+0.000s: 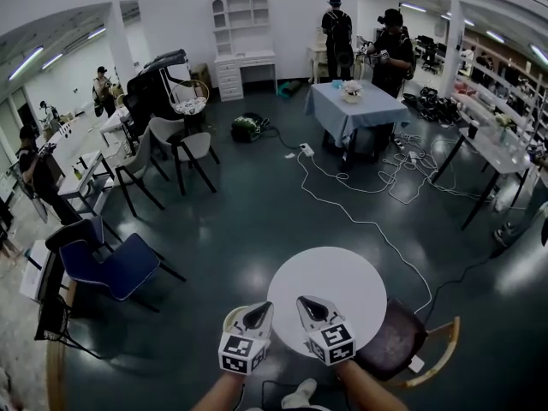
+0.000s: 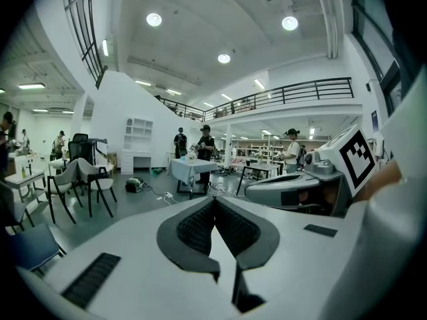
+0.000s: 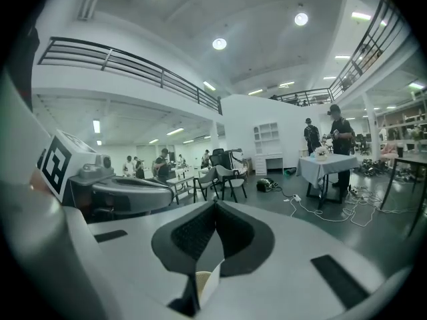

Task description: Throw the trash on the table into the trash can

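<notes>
Left gripper (image 1: 259,313) and right gripper (image 1: 312,307) are hovering over the bare round white surface (image 1: 351,268), fingers pressed together on nothing. Likely no trash is remaining to throw away.

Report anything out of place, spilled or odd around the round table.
No spill or damage shows. Two things stand out: the white round table has no trash on the part of its top in view, and a long white cable snakes loose over the dark floor from a power strip toward the table, a likely trip hazard.
</notes>
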`<state>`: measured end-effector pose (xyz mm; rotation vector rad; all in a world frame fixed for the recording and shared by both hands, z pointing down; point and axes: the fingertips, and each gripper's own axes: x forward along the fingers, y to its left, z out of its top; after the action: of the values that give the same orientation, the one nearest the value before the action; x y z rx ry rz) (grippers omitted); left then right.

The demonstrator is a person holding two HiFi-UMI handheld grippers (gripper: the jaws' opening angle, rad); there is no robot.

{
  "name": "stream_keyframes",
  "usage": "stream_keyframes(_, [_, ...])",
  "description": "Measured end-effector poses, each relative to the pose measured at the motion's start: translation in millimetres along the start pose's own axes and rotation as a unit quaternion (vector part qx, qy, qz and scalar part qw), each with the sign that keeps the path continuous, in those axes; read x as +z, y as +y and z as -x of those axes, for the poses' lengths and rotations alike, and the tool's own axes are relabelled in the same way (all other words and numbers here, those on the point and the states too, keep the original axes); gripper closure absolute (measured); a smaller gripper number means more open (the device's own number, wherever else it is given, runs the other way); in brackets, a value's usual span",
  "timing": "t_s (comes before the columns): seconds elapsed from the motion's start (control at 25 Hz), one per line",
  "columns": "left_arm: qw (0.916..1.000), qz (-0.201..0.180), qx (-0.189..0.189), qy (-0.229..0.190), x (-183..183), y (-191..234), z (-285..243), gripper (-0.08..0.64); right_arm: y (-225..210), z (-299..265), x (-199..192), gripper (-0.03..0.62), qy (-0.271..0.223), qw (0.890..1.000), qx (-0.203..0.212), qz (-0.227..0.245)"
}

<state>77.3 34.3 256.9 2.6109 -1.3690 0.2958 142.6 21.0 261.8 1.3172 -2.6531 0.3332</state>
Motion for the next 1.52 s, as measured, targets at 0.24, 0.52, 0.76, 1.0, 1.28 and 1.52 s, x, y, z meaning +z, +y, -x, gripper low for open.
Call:
stream_keyframes(0.24, [0.9998,-0.004,-0.008,-0.016,4.9,5.1,52.9,0.545,46.4,17.6,13.6,0.572,-0.019,1.000,-0.014,0.006])
stream_keyframes(0.52, [0.9990,-0.016,-0.018,-0.037,13.3,9.5,130.9,0.545,121.5,39.6,30.7,0.572,-0.040,0.999,-0.020,0.016])
stream_keyframes(0.76, [0.9977,-0.025,-0.031,-0.055,16.6,5.2,196.0,0.545,182.4,63.6,36.9,0.572,-0.055,0.998,-0.027,0.021])
stream_keyframes(1.0, [0.9963,-0.031,-0.038,-0.071,13.4,8.6,244.9,0.545,231.4,77.6,38.8,0.572,-0.062,0.997,-0.031,0.032])
stream_keyframes(1.28, [0.9943,-0.040,-0.042,-0.089,17.1,11.9,286.9,0.545,269.1,86.8,44.0,0.572,-0.069,0.996,-0.036,0.043])
stream_keyframes(1.52, [0.9932,-0.038,-0.045,-0.101,11.9,14.0,320.5,0.545,303.0,94.3,36.5,0.572,-0.071,0.996,-0.036,0.050])
